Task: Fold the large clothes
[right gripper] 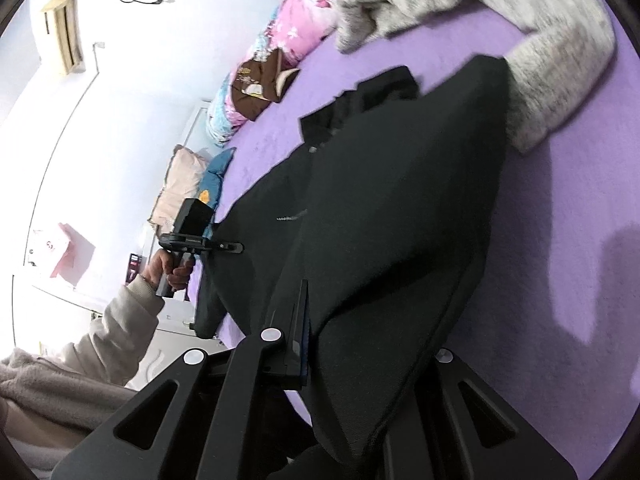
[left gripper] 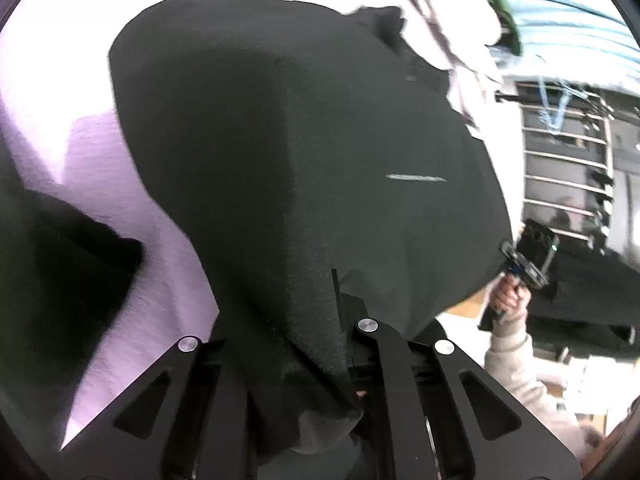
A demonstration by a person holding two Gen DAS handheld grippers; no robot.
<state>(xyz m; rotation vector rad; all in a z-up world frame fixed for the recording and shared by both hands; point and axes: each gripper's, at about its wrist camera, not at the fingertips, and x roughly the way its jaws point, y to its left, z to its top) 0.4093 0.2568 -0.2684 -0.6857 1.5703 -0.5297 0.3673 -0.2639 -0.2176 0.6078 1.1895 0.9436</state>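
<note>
A large black garment (left gripper: 280, 140) lies on the purple bed sheet (left gripper: 132, 280), with its near edge raised. My left gripper (left gripper: 320, 320) is shut on that edge, and the cloth drapes over its fingers and hides the left one. In the right wrist view the same garment (right gripper: 400, 200) rises from the sheet (right gripper: 560, 220) into my right gripper (right gripper: 320, 304), which is shut on another part of the edge. Each view shows the other gripper held in a hand: the right gripper (left gripper: 506, 250) at the garment's right corner, and the left gripper (right gripper: 230, 247) at its left corner.
A grey fuzzy sweater (right gripper: 540, 40) lies on the bed beyond the garment, touching its far corner. A pink floral quilt (right gripper: 296, 28) and pillows (right gripper: 180, 188) line the wall side. A barred rack (left gripper: 568, 160) stands past the bed. A beige sleeve (right gripper: 120, 320) is at the left.
</note>
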